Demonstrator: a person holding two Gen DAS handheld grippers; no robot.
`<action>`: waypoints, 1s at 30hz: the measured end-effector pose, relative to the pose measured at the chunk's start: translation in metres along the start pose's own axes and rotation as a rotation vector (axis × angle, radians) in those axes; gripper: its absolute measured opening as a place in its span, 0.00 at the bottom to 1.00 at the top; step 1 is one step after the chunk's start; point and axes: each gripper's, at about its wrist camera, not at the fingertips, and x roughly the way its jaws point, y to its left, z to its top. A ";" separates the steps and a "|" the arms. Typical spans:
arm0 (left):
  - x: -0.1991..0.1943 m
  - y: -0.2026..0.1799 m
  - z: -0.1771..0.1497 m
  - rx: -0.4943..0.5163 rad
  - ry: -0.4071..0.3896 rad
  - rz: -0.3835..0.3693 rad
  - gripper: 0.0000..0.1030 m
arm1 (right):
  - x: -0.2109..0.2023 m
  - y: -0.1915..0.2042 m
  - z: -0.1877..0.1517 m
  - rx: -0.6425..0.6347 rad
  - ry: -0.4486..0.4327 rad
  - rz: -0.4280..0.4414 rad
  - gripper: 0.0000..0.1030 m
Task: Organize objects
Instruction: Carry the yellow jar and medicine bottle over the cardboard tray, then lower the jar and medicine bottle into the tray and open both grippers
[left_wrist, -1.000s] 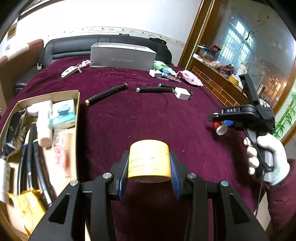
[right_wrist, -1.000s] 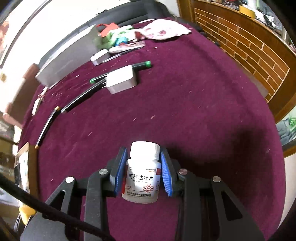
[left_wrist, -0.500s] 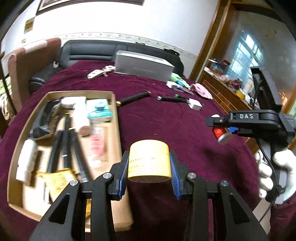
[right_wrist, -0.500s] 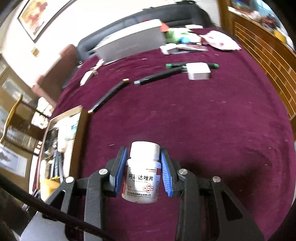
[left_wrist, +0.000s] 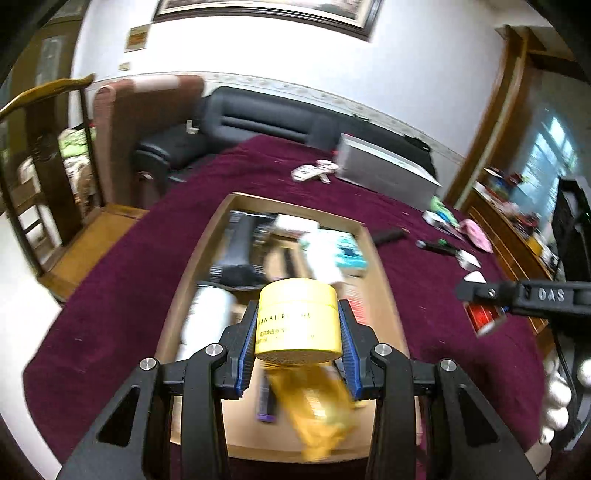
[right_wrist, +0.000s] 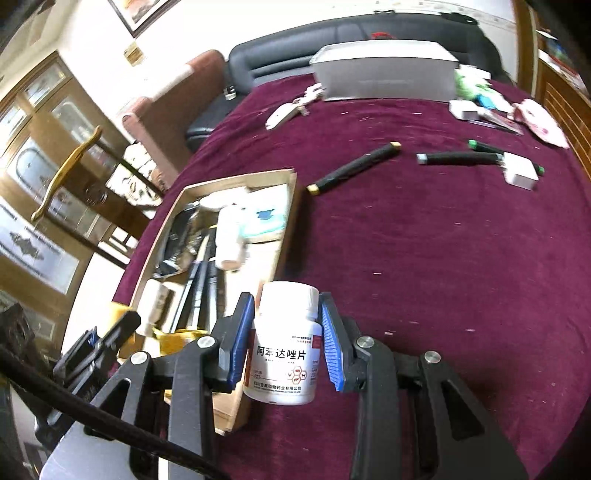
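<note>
My left gripper is shut on a yellow round jar and holds it above the open cardboard box, over its near half. My right gripper is shut on a white pill bottle with a red-striped label, held above the cloth just right of the box. The right gripper also shows at the right of the left wrist view, with the bottle's red label. The box holds tubes, packets and a yellow bag.
On the purple tablecloth lie a black pen with gold tip, a second black pen, a white small box, a grey long box and a white key fob. A black sofa stands behind.
Both grippers have swung left toward the cardboard box with their loads. The jar now hangs over the box; the bottle is beside its right wall.
</note>
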 end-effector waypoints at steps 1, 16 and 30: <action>0.002 0.007 0.001 -0.009 0.003 0.011 0.34 | 0.006 0.006 0.000 -0.010 0.008 0.006 0.32; 0.041 0.027 0.001 0.007 0.068 0.026 0.34 | 0.074 0.054 -0.007 -0.069 0.140 0.053 0.32; 0.067 0.026 0.003 0.031 0.101 0.019 0.34 | 0.098 0.063 -0.017 -0.108 0.179 0.035 0.33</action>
